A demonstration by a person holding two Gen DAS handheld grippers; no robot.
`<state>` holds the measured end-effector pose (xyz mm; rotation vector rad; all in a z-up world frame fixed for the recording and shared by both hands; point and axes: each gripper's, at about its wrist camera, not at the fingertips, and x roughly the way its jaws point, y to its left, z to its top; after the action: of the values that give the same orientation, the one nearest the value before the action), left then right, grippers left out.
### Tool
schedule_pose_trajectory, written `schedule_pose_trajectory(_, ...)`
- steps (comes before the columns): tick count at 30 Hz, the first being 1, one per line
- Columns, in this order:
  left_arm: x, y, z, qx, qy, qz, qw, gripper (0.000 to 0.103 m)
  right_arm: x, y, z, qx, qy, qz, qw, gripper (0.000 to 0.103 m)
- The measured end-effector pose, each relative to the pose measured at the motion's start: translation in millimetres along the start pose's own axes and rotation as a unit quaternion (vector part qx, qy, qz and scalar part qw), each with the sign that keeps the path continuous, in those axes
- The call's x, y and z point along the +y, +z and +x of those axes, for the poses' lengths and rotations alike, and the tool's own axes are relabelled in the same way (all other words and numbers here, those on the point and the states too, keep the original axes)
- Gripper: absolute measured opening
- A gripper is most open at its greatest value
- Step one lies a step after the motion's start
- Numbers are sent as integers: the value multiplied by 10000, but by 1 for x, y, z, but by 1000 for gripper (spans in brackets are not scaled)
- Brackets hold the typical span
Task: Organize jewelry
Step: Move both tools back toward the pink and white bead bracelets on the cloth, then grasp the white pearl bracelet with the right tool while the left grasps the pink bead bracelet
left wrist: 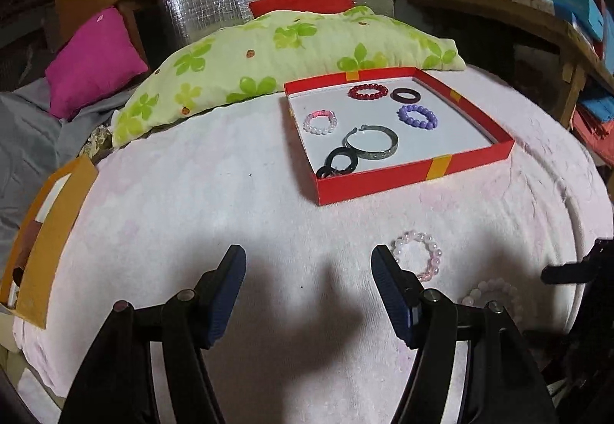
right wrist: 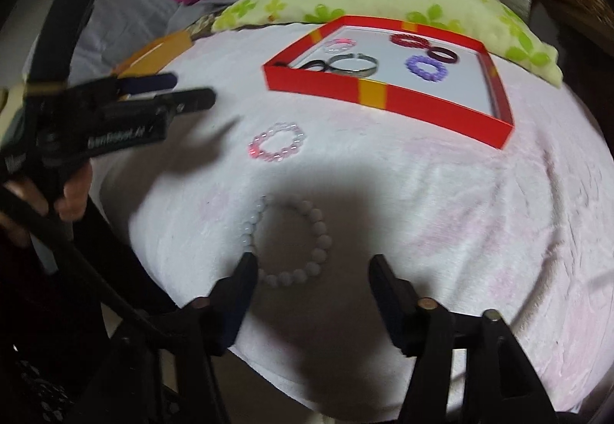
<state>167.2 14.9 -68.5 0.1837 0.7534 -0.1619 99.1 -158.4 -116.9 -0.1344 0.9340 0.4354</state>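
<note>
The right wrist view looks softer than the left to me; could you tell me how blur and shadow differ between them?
Right wrist view: motion-smeared, worst on the left gripper; a dark shadow covers the white beaded bracelet. Left wrist view: sharp, red cardboard box crisp, a softer shadow between the fingers.

red box, purple bracelet, clover-print pillow
</note>
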Motion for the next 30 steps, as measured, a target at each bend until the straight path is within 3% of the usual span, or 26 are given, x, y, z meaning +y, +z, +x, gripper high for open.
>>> schedule_pose_trajectory(11,1,2,1,1,-2,-57,10000,69,30,-2,25,85,-258,-532,9982,65)
schedule_pose_trajectory(12,1,2,1,9,7,-51,10000,69,32,-3,27,65,-338,-603,9976,62)
schedule_pose_trajectory(17,-1,0,8,145,54,-17,9999,69,29,0,26,-88,-613,-719,9955,23)
schedule_pose_trajectory(25,1,-5,24,509,-228,-213,9982,69,-31,16,18,-260,-1185,452,9916,21)
schedule_pose_trajectory(30,-15,-5,26,516,-840,-210,9949,69,-70,21,13,-343,-872,1342,9865,22)
